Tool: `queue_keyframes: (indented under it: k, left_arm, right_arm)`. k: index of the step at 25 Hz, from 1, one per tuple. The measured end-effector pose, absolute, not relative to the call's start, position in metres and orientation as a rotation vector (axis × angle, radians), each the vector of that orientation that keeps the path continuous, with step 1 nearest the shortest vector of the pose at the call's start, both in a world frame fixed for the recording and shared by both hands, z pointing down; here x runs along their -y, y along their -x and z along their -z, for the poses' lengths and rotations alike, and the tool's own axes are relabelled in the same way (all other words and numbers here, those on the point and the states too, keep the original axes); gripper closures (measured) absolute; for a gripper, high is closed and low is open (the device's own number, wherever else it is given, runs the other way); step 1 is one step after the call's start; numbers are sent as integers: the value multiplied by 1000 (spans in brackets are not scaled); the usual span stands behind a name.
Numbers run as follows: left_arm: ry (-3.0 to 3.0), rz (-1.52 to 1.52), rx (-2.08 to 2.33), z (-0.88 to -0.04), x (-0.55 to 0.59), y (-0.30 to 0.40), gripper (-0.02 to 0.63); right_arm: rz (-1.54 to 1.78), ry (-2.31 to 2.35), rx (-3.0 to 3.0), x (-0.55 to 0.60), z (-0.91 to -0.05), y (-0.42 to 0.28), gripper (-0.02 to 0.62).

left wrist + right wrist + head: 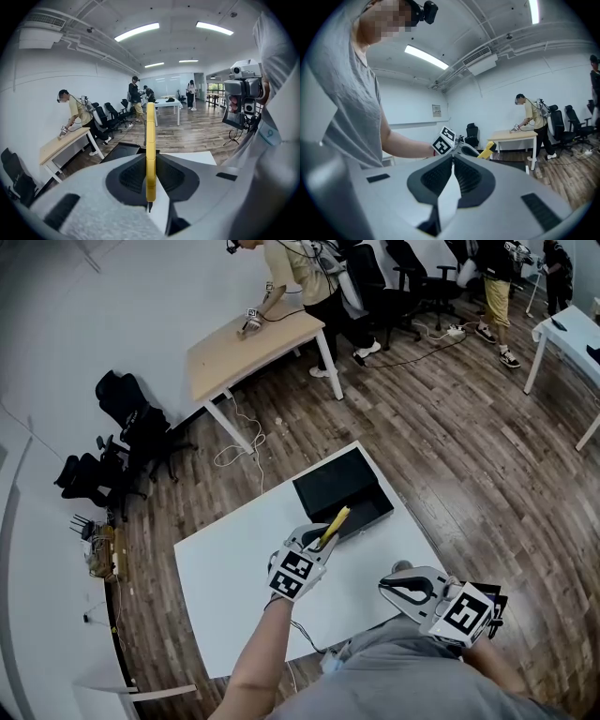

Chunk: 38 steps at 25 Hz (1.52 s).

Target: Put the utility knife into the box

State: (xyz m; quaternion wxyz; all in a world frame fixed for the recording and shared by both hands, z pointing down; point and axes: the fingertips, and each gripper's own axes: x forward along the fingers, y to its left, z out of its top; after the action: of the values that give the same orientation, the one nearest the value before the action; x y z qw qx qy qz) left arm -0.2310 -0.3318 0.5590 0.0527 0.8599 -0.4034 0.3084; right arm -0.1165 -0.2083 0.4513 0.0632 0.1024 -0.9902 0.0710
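My left gripper is shut on the yellow utility knife, which sticks up and forward from its jaws. In the left gripper view the knife stands as a thin yellow strip pinched between the dark pads, pointing toward the black box. The open black box lies at the far corner of the white table, just beyond the knife tip. My right gripper hangs at the table's near right edge, shut with nothing in it. In the right gripper view its jaws meet, and the knife shows beyond them.
A wooden table with a person working at it stands farther back. Black office chairs crowd the left wall. A cable trails over the wood floor behind my table. More people and chairs are at the far end of the room.
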Motion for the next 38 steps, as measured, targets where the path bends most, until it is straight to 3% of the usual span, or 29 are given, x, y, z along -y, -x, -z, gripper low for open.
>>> queue_keyframes:
  k: [38]
  left_arm:
    - [-2351, -1187, 1040, -674, 395, 234, 537]
  right_arm:
    - [-292, -409, 2944, 252, -469, 94, 563]
